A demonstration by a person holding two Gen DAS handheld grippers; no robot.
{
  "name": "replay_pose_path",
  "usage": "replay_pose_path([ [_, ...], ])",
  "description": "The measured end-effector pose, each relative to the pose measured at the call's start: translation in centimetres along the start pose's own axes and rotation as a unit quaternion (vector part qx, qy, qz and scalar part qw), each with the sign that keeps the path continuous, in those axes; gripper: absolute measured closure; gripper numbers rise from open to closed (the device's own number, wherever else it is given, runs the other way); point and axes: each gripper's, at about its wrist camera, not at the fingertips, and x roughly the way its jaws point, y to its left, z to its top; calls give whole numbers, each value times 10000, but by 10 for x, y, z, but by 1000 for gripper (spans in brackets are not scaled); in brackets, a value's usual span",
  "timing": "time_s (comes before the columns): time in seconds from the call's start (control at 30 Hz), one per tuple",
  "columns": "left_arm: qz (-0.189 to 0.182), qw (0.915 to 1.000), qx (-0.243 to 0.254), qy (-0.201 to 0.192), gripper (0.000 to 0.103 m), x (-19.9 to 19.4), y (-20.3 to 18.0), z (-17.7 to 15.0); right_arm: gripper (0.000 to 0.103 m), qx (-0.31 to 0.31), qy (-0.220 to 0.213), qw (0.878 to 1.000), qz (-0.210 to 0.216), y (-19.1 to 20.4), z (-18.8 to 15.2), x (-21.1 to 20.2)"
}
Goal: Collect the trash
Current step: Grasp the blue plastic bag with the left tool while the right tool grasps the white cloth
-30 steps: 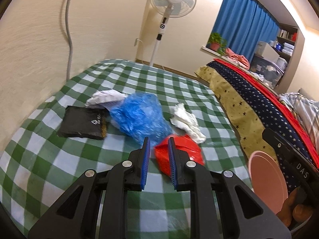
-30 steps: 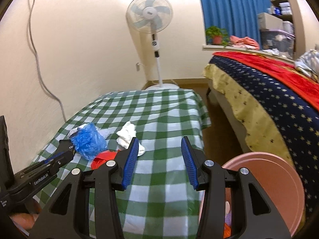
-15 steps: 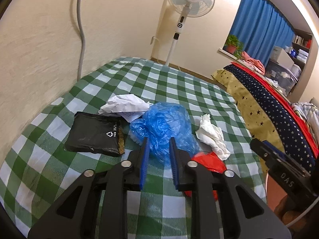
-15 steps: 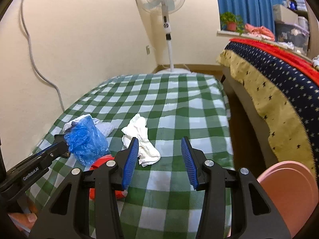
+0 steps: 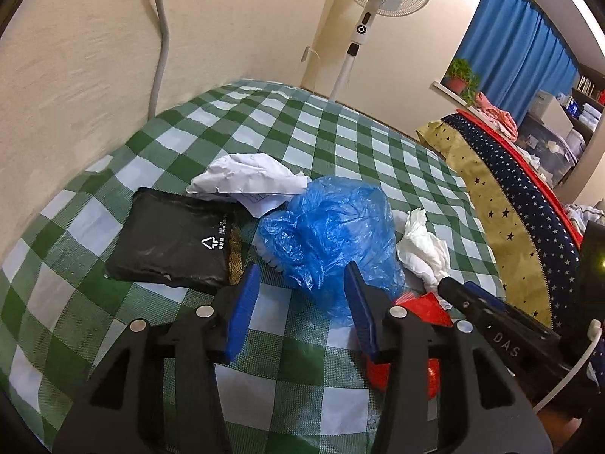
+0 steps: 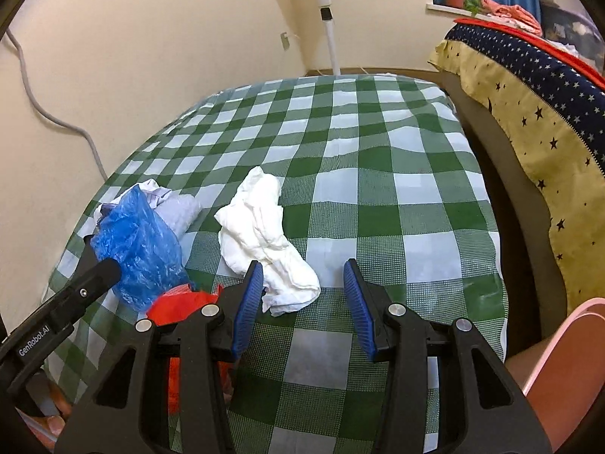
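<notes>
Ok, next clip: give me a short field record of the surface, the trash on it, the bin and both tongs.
surface: green checked tablecloth
trash: blue plastic bag, black pouch, crumpled paper, white tissue, red wrapper
bin: pink bin, beside the surface at lower right
left tongs: jaws opening, around the near edge of the blue bag, no grip visible
right tongs: open, the white tissue's near end between them, not gripped
</notes>
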Motion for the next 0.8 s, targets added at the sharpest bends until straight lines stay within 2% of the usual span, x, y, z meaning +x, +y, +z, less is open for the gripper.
replay_pose_path([
  [0.07,-12,10000,-8,26,57,2,0,0,61,36,29,10000,35,-1,0,2],
  [0.13,-85,9999,-46,85,60,4,-1,-1,72,66,57,9999,95,-2,0,3],
  [0.2,-164,9998,-62,118,75,5,-1,-1,79,50,66,9999,136,-3,-1,2],
  [0.23,-196,9997,-43,121,77,5,-2,-2,86,43,56,9999,140,-3,-1,2],
  [0.3,-224,9997,61,96,90,2,-7,-2,100,37,61,9998,204,-3,-2,1],
  [0.43,-229,9996,193,-2,94,-7,-12,2,101,79,-48,9997,206,-4,-2,-11],
  [0.8,-306,9987,244,-314,94,-49,-16,10,101,27,-357,9992,149,5,-2,-57],
])
